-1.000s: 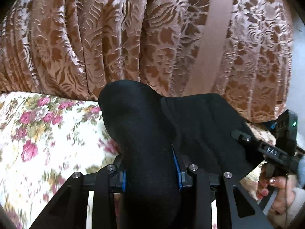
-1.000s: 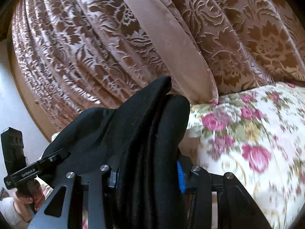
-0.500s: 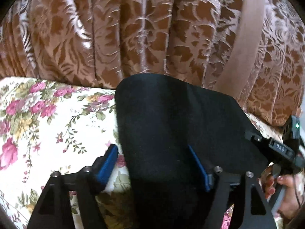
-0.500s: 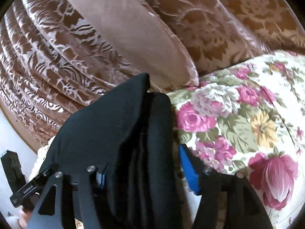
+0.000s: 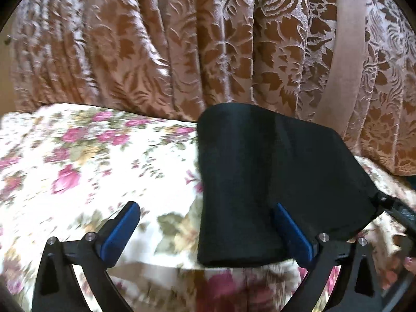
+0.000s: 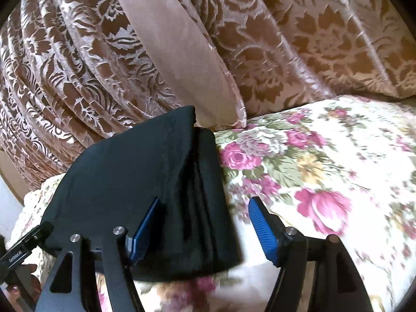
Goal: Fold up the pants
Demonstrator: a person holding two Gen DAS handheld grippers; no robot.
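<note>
The black pants [image 5: 273, 176] lie folded in a compact stack on the floral bedspread [image 5: 78, 169], near the curtain. My left gripper [image 5: 208, 231] is open, its blue pads spread wide; the stack's left end lies between them, against the right pad [image 5: 293, 234]. In the right wrist view the same pants [image 6: 145, 189] show their layered right edge. My right gripper [image 6: 205, 226] is open too, its left pad [image 6: 143, 231] against the cloth, the right pad [image 6: 262, 228] clear of it.
A brown patterned curtain [image 5: 182, 46] hangs right behind the bed, with a plain pink band [image 6: 176, 52] down it. The floral bedspread [image 6: 325, 182] stretches to the right of the pants. The other gripper's handle [image 6: 23, 244] shows at the lower left.
Both grippers have opened and let go of the pants, which now rest folded on the bedspread. Both grippers have drawn back a little.
</note>
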